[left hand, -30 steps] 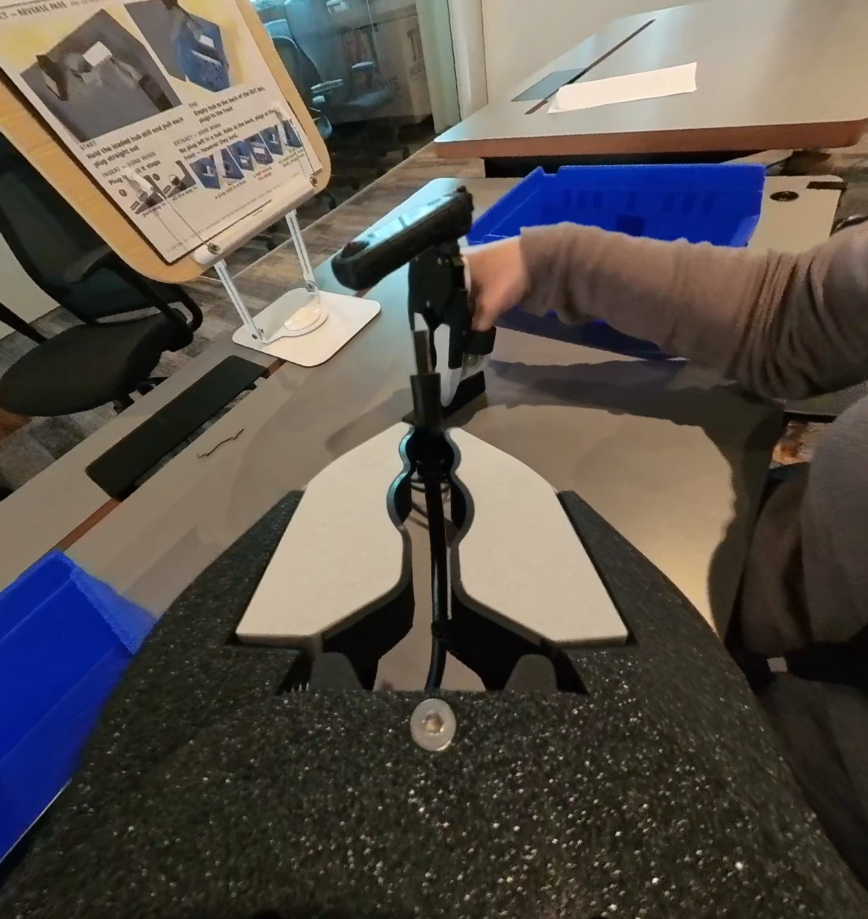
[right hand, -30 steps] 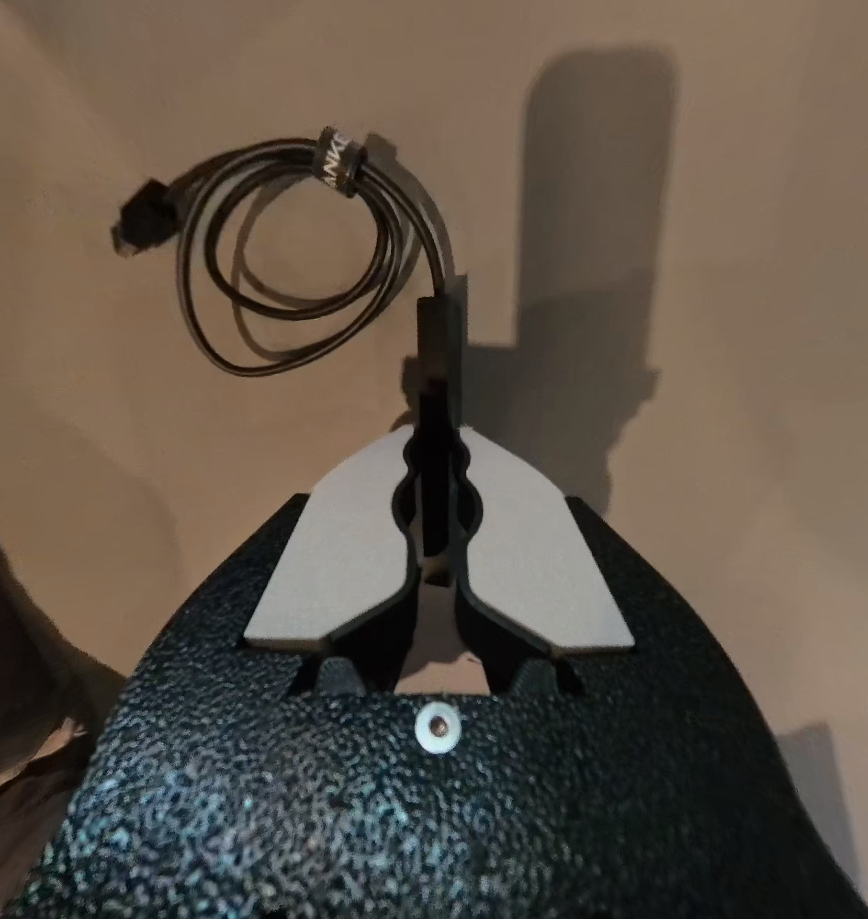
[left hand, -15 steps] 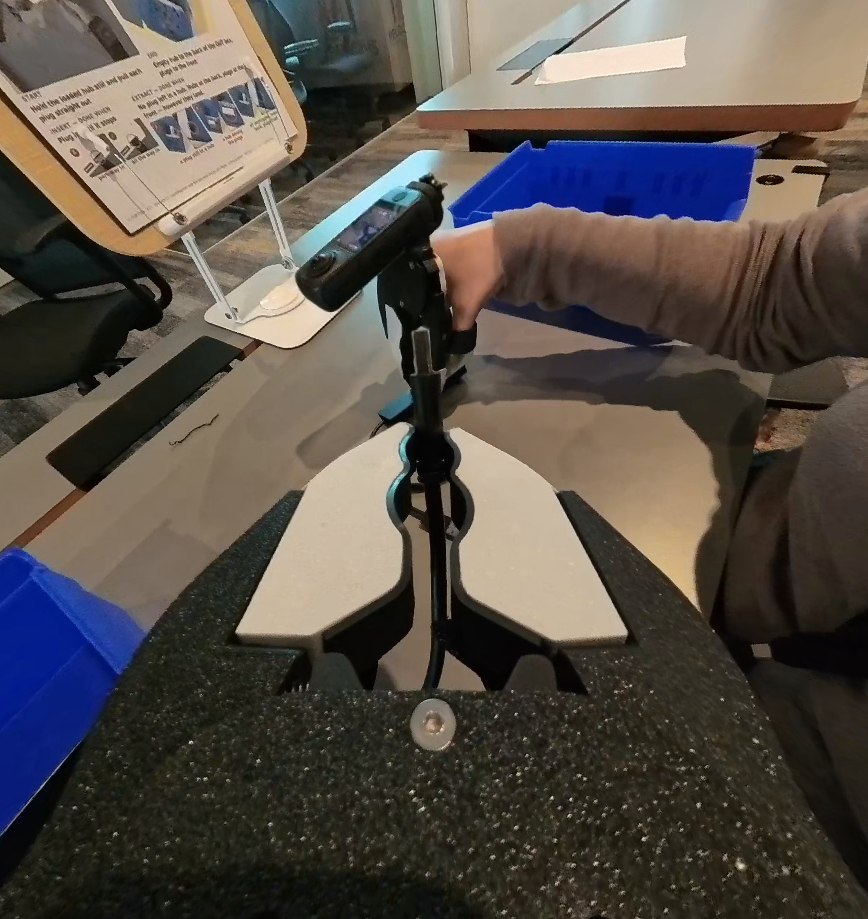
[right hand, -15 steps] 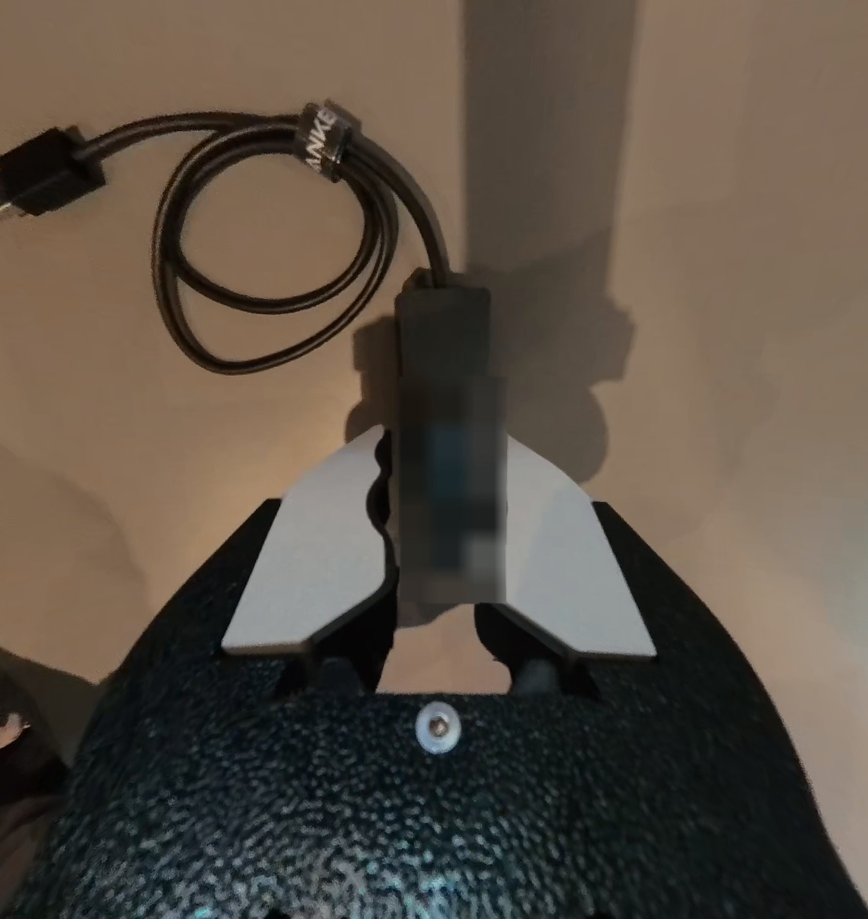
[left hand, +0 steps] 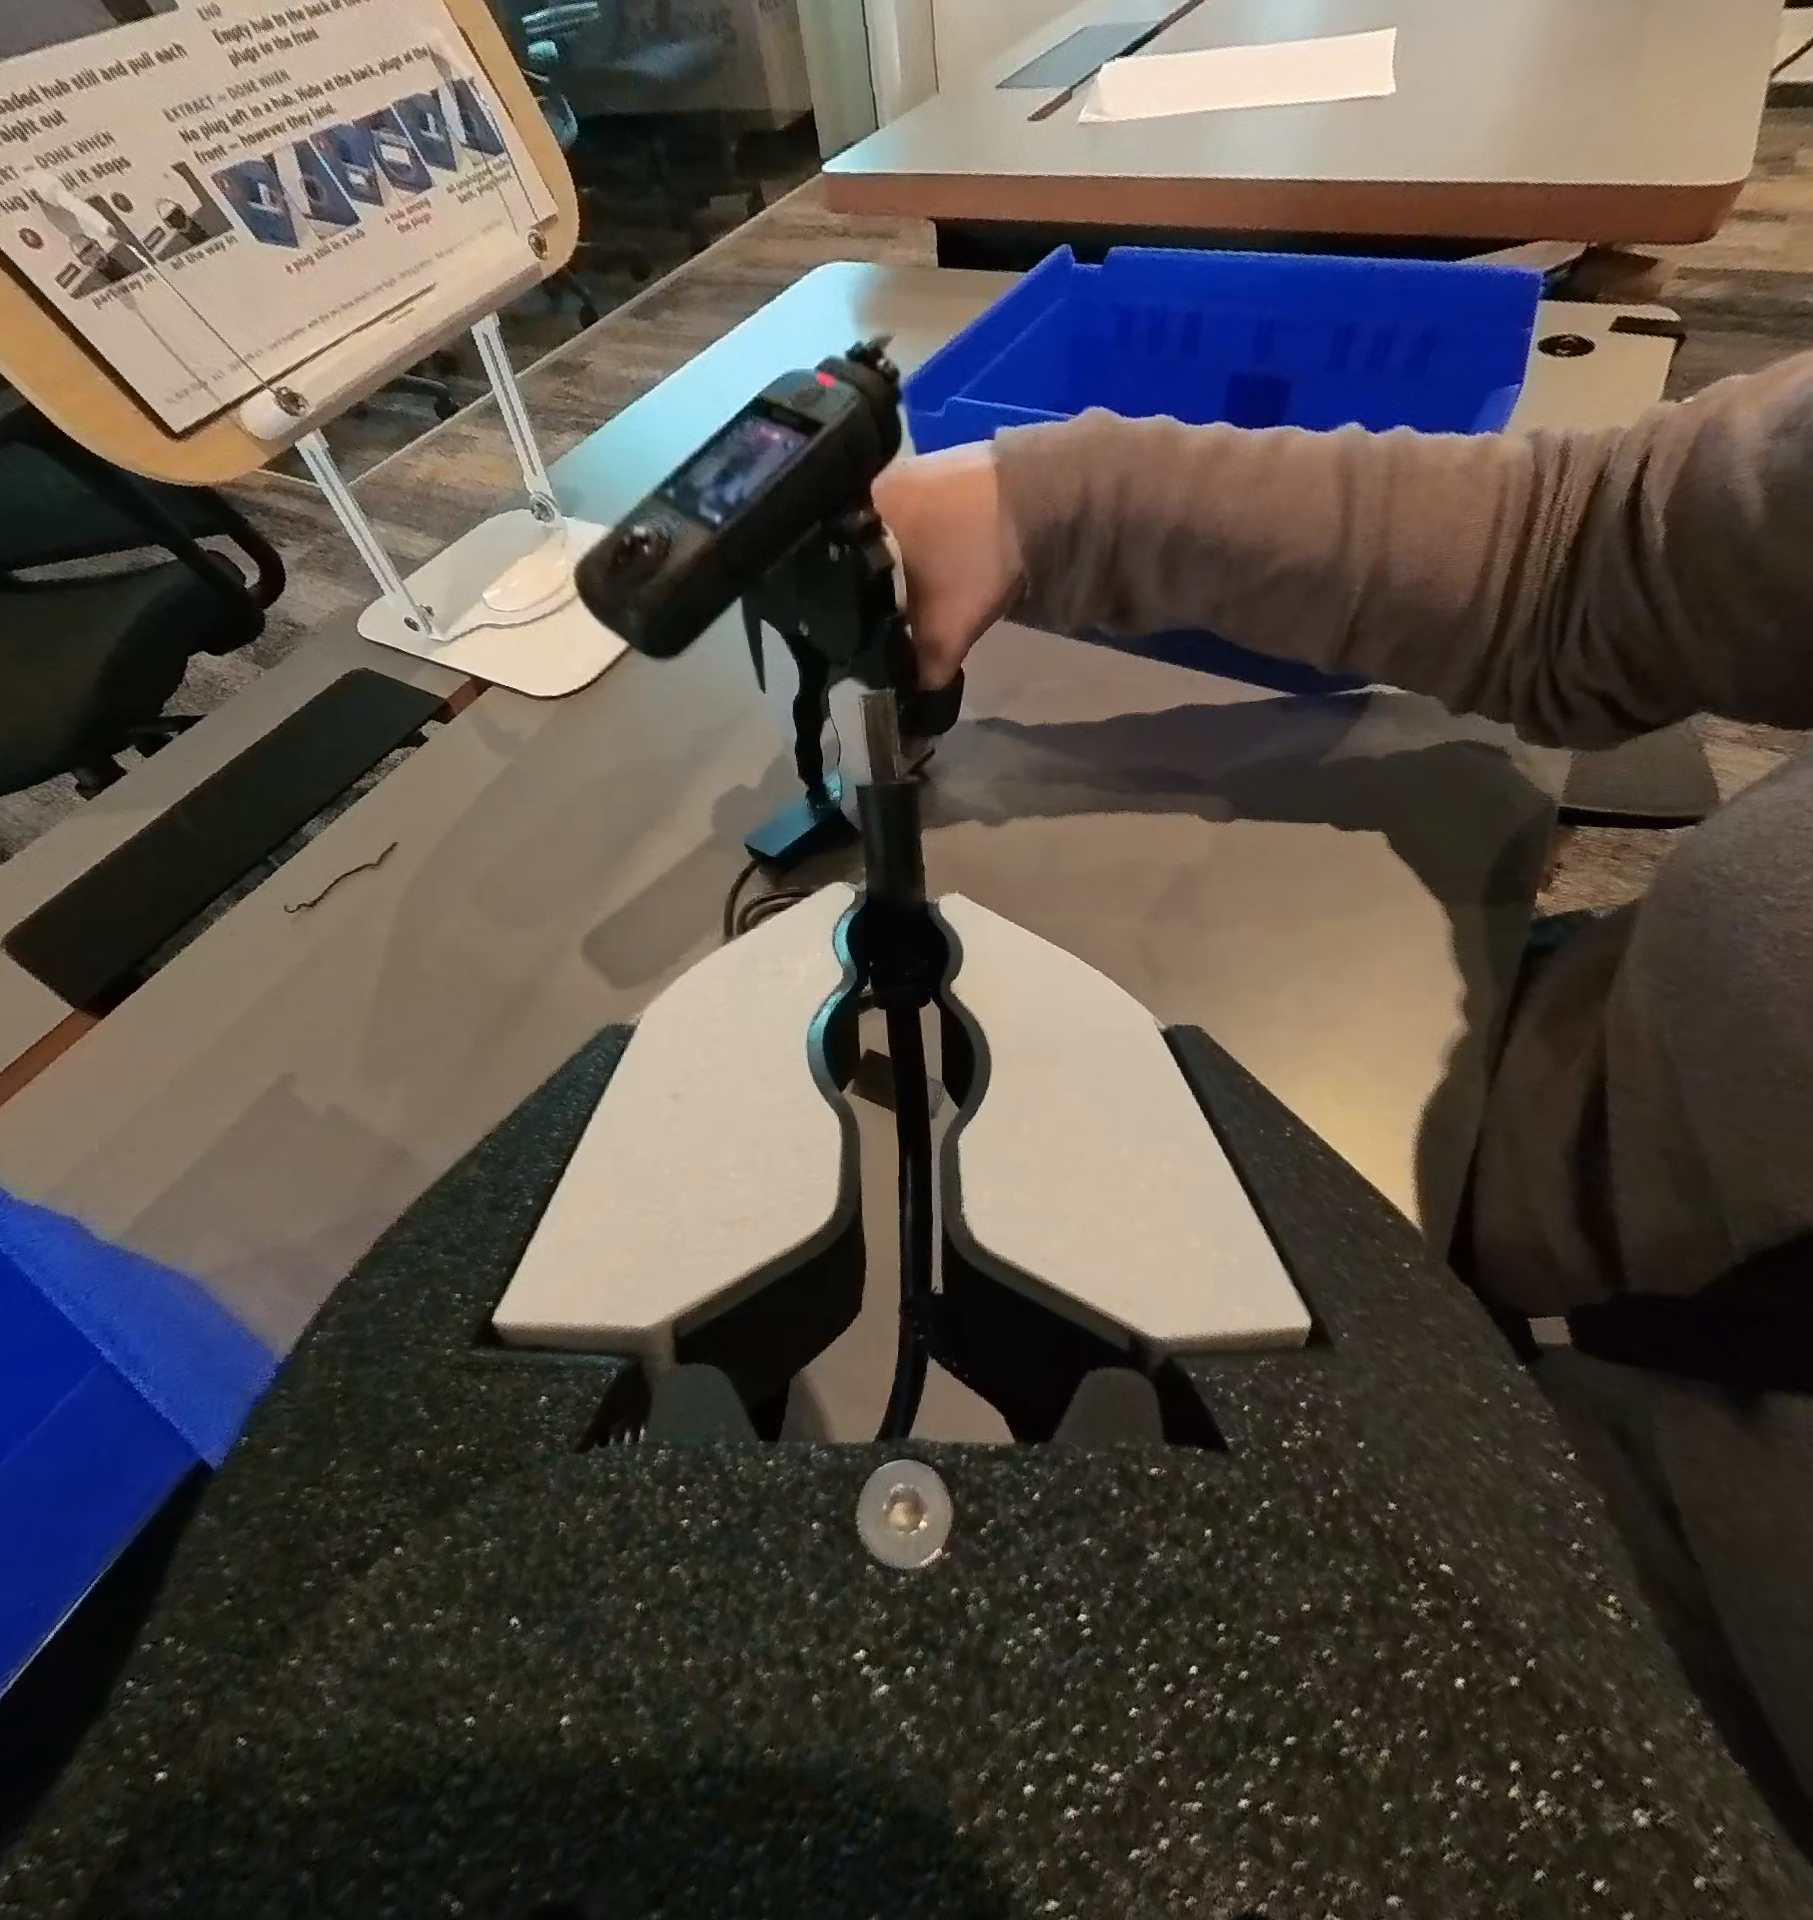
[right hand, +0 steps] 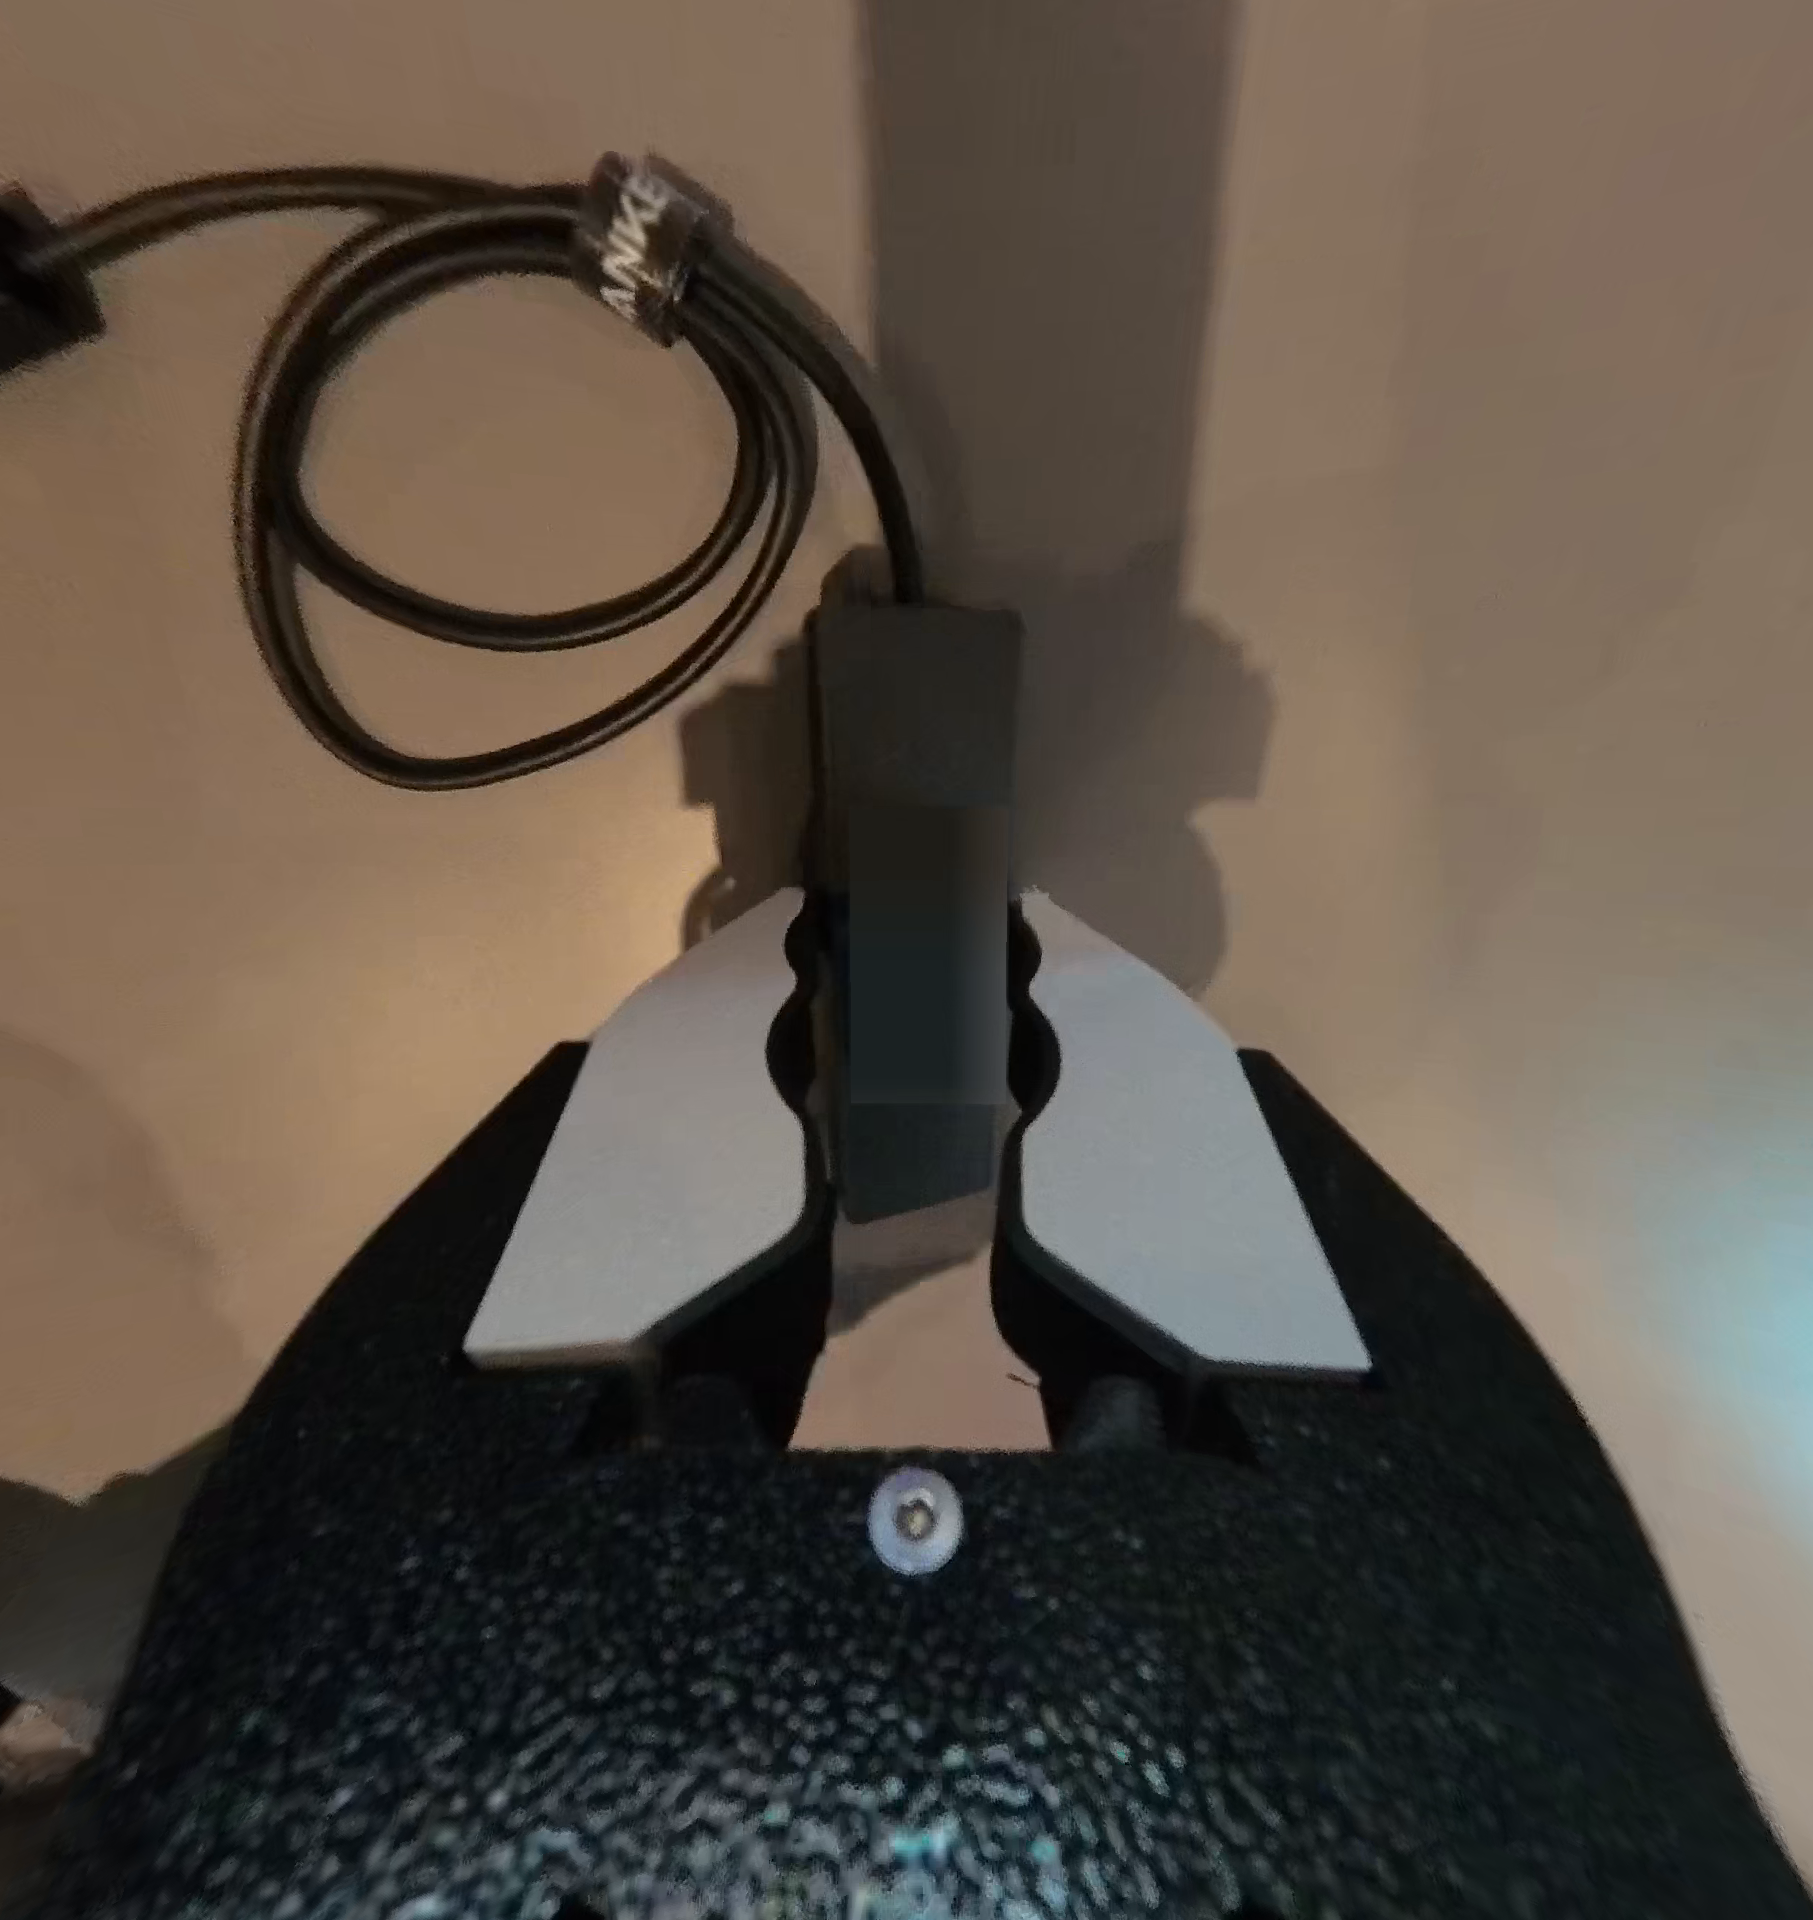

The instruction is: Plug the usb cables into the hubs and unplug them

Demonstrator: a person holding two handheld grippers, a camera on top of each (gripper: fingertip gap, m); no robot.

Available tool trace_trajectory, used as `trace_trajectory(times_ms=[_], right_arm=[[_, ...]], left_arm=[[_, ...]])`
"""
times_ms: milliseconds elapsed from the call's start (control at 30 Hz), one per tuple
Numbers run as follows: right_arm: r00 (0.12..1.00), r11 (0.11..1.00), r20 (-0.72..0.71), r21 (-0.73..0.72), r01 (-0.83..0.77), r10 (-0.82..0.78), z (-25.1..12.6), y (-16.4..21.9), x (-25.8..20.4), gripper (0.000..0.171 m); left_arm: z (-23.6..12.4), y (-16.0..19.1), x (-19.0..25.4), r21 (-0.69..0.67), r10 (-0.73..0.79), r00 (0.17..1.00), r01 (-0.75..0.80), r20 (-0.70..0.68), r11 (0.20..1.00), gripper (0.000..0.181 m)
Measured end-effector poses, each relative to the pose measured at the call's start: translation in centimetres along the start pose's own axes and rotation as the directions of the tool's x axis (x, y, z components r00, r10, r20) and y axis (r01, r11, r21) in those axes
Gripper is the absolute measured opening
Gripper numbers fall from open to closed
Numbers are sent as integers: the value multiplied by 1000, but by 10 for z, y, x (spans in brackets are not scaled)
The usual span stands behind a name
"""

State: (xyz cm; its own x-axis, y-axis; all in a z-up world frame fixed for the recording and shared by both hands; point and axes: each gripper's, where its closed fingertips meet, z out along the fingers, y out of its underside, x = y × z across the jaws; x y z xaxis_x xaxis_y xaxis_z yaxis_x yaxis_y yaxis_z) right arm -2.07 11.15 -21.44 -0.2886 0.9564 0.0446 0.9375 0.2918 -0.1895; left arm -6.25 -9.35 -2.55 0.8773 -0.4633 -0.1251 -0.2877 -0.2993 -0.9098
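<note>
Both hand-held grippers loaded, plug & hub apart.

My left hand-held gripper (left hand: pixel 897 925) was clamped on the usb cable (left hand: pixel 894 831), plug end pointing fwd above the table (left hand: pixel 1141 894). My right hand-held gripper (right hand: pixel 907 914) pinched the dark hub (right hand: pixel 917 831) over the table, its coiled lead (right hand: pixel 528 499) lying to the left.

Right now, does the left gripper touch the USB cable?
Touching. The left wrist view shows the left gripper with its jaws closed on the black USB cable, just behind its plug.

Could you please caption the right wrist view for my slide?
Right claw gripping a dark USB hub, its coiled cable lying on the table.
</note>
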Motion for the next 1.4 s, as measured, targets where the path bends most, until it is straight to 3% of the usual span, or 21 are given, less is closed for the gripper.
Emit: trace_trajectory(times_ms=[33, 167, 267, 367, 433, 600, 767, 900, 1133, 1400], right_arm=[[999, 999, 40, 38, -19, 17, -2, -3, -4, 32], [965, 986, 246, 115, -120, 89, -11, -6, -20, 33], [866, 966, 486, 144, -214, 119, -22, -12, -40, 34], [786, 965, 599, 80, -250, 154, -22, -7, -49, 33], [788, 974, 600, 59, -218, 140, -17, -3, -52, 33], [769, 961, 639, 226, -162, -21, -37, -27, -77, 33], [770, 987, 638, 127, -102, -2, -31, -25, -90, 34], [711, 998, 702, 14, -64, 36, -22, -20, -99, 38], [741, 999, 671, -30, 11, 12, -10, -25, -95, 33], [846, 995, 523, 74, 71, -99, -14, -34, -83, 29]], left_arm=[[0, 1, 0, -2, -3, 1000, 3, -3, 1000, 10], [1, 1, 0, -1, -13, 1000, 13, -15, 1000, 10], [1, 1, 2, 1, -21, 999, 21, -33, 1000, 10], [4, 2, 5, -1, -29, 998, 29, -62, 1000, 10], [8, 5, 6, -12, -29, 996, 28, -81, 1000, 10], [22, 20, 1, -62, -9, 995, 3, -95, 998, 10], [29, 29, -2, -97, -18, 994, 8, -106, 995, 10], [30, 31, 0, -107, -17, 993, 4, -118, 994, 10], [32, 33, 3, -113, -25, 989, 9, -147, 994, 10], [31, 34, 4, -119, -30, 987, 11, -159, 993, 10]])
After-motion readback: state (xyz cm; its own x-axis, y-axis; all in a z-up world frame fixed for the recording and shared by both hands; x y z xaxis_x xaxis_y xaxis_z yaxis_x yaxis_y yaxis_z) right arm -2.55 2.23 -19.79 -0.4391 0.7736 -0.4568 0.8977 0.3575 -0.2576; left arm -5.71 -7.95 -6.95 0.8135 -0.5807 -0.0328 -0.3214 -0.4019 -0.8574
